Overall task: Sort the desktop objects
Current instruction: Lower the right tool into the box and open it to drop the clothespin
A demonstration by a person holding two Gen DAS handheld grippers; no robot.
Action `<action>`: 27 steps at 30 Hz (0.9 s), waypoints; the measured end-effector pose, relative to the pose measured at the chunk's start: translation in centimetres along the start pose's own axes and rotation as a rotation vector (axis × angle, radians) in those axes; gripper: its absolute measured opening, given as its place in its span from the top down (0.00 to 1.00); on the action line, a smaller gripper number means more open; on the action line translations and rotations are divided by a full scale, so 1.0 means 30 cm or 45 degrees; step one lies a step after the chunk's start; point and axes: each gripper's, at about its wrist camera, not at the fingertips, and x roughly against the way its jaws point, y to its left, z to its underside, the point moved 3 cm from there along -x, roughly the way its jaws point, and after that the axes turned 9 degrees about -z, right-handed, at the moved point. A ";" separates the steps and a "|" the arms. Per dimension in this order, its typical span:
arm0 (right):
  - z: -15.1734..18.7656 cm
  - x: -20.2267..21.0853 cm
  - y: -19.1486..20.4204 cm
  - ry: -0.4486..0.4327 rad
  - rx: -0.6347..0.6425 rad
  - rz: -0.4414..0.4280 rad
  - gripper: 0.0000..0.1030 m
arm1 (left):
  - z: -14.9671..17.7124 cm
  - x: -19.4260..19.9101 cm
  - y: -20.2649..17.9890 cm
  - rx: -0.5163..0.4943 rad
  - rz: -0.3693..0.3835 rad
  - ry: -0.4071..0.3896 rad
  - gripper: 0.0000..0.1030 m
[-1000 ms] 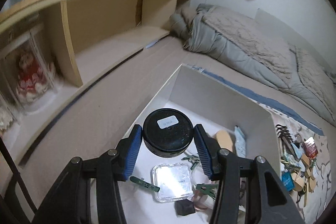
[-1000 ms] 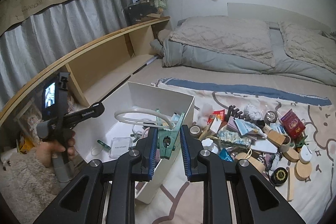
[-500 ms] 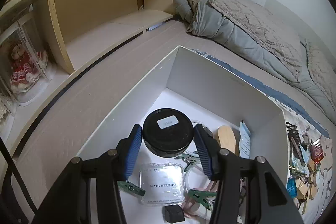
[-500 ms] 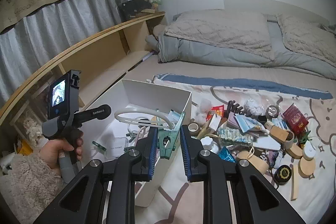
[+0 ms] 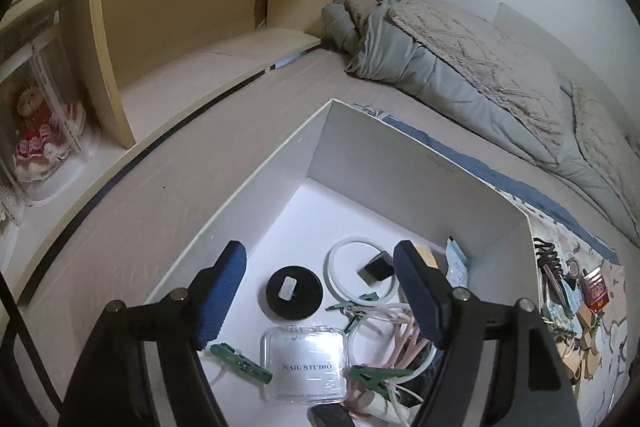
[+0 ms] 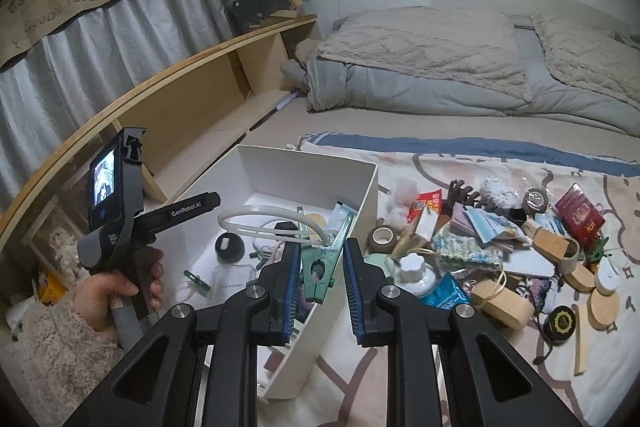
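A round black tin (image 5: 294, 292) with a white label lies flat on the floor of the white box (image 5: 400, 167). The left gripper (image 5: 320, 301) hangs over it, blue pads opening wide, and nothing touches them. Beside the tin sit a clear hard case (image 5: 304, 363), a thin white ring (image 5: 360, 275) and green pegs (image 5: 240, 363). The right gripper (image 6: 320, 267) is clamped tight on a green clip (image 6: 320, 267) with a white hoop over the box edge. A hand (image 6: 116, 287) in a fuzzy sleeve grips the left handle. A bumpy pile (image 6: 500, 247) of small things covers the mat.
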 end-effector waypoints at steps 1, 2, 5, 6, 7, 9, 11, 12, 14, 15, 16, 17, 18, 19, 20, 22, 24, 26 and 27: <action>0.000 -0.004 0.003 0.001 0.000 -0.001 0.78 | -0.001 0.002 -0.002 -0.003 0.001 -0.004 0.26; 0.000 -0.011 0.006 0.003 -0.001 -0.002 0.78 | -0.001 0.006 -0.003 -0.008 0.003 -0.011 0.26; 0.001 -0.025 0.012 0.011 0.004 -0.008 0.78 | 0.003 0.031 -0.013 -0.040 0.029 -0.057 0.26; 0.001 -0.032 0.016 0.016 0.010 -0.010 0.78 | 0.009 0.041 -0.016 -0.056 0.046 -0.074 0.26; 0.000 -0.039 0.020 0.023 0.021 -0.014 0.78 | 0.017 0.056 -0.020 -0.076 0.066 -0.095 0.26; -0.003 -0.059 0.029 0.041 0.051 -0.010 0.78 | 0.032 0.088 -0.022 -0.106 0.103 -0.142 0.26; -0.006 -0.078 0.029 0.058 0.074 -0.001 0.78 | 0.050 0.124 -0.020 -0.142 0.110 -0.211 0.25; -0.009 -0.093 0.031 0.069 0.084 0.000 0.78 | 0.057 0.136 -0.020 -0.161 0.108 -0.236 0.24; -0.015 -0.116 0.032 0.085 0.099 -0.001 0.78 | 0.078 0.162 -0.019 -0.199 0.117 -0.287 0.22; -0.021 -0.136 0.035 0.097 0.117 0.004 0.78 | 0.085 0.170 -0.016 -0.205 0.124 -0.300 0.21; -0.024 -0.148 0.035 0.103 0.126 0.005 0.79 | 0.091 0.174 -0.010 -0.206 0.133 -0.306 0.20; -0.030 -0.170 0.035 0.113 0.133 0.005 0.79 | 0.096 0.176 -0.007 -0.204 0.140 -0.305 0.20; -0.035 -0.186 0.035 0.120 0.135 0.005 0.79 | 0.101 0.178 -0.005 -0.203 0.149 -0.303 0.20; -0.039 -0.202 0.033 0.126 0.136 0.002 0.79 | 0.108 0.181 -0.002 -0.204 0.155 -0.303 0.20; -0.047 -0.222 0.032 0.133 0.137 0.000 0.79 | 0.112 0.182 0.001 -0.207 0.155 -0.306 0.20; -0.060 -0.265 0.033 0.153 0.142 -0.006 0.79 | 0.121 0.184 0.007 -0.213 0.150 -0.319 0.17; -0.071 -0.316 0.037 0.183 0.154 -0.005 0.79 | 0.131 0.185 0.015 -0.208 0.149 -0.327 0.16; -0.082 -0.366 0.039 0.212 0.162 -0.005 0.79 | 0.136 0.180 0.018 -0.206 0.153 -0.325 0.16; -0.086 -0.385 0.039 0.226 0.163 -0.007 0.79 | 0.137 0.178 0.019 -0.203 0.154 -0.324 0.16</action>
